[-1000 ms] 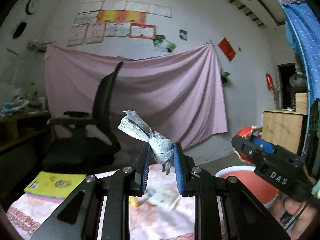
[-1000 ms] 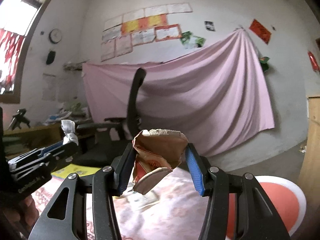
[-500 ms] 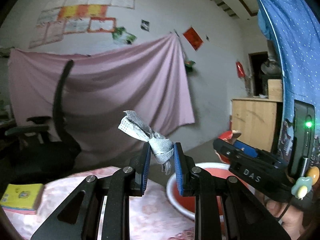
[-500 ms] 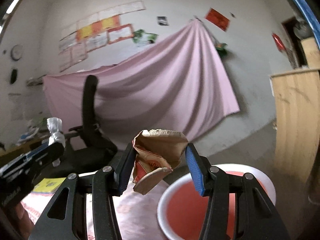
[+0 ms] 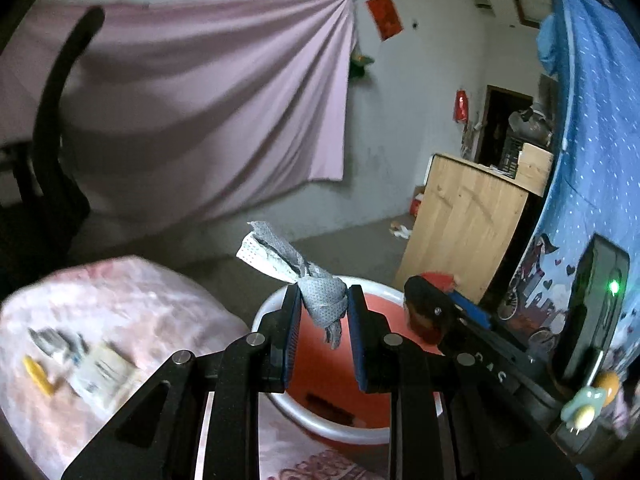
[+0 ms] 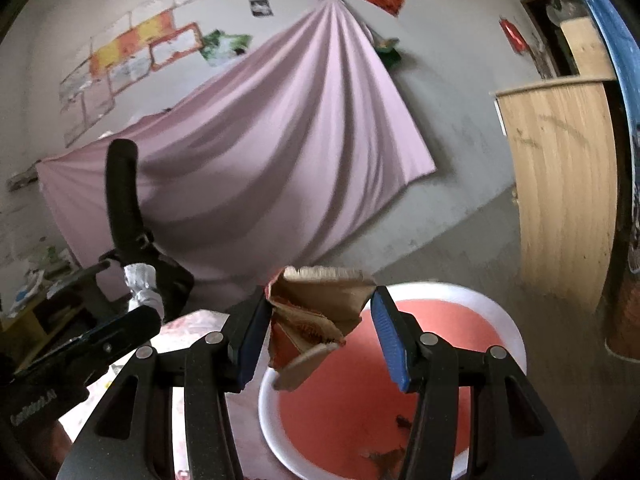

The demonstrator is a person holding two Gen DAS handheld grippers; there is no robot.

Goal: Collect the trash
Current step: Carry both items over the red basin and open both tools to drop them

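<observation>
Basin [image 5: 320, 420] now under gripped tissue [image 5: 324, 304]

Left gripper [image 5: 324, 312] has its jaws clamped close on something between the pads; right gripper [image 6: 320, 320] grips with jaws set wider

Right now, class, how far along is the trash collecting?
Done: scraps already lie in the red, white-rimmed basin. In hand: the left gripper clamps a twisted grey wipe and the right gripper a torn brown carton, both over the basin. Left: releasing them, then the blurred litter on the pink floral tablecloth.
</observation>
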